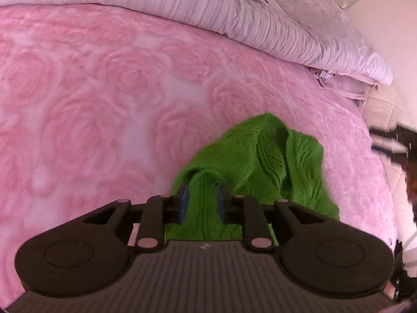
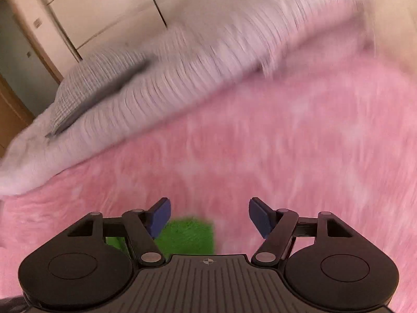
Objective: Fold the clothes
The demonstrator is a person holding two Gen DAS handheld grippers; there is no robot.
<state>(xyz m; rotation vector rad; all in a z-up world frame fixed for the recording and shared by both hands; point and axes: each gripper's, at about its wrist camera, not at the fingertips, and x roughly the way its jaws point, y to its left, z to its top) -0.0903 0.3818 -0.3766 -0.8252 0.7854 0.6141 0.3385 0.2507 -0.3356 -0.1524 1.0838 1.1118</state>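
The green cloth (image 1: 263, 164) is lying in a bumpy heap on the pink rose blanket (image 1: 104, 104), near the blanket's right side in your left view. One thick fold of it is running up between the blue pads (image 1: 183, 203) of your left gripper (image 1: 202, 204). The jaws are standing a little apart around that fold. It looks like the pads are pressing on it, but the fold is hiding their inner faces, so I cannot tell for sure. Your left gripper is pointing down at the bed.

Your right gripper (image 2: 209, 217) is spread wide and holding nothing. It is hanging over the pink blanket, and a corner of the green cloth is showing just under its left finger. That view is blurry. Past the blanket, a pale ribbed quilt (image 1: 234, 18) is lying bunched up, with a gray checked pillow (image 2: 88, 83) on it.
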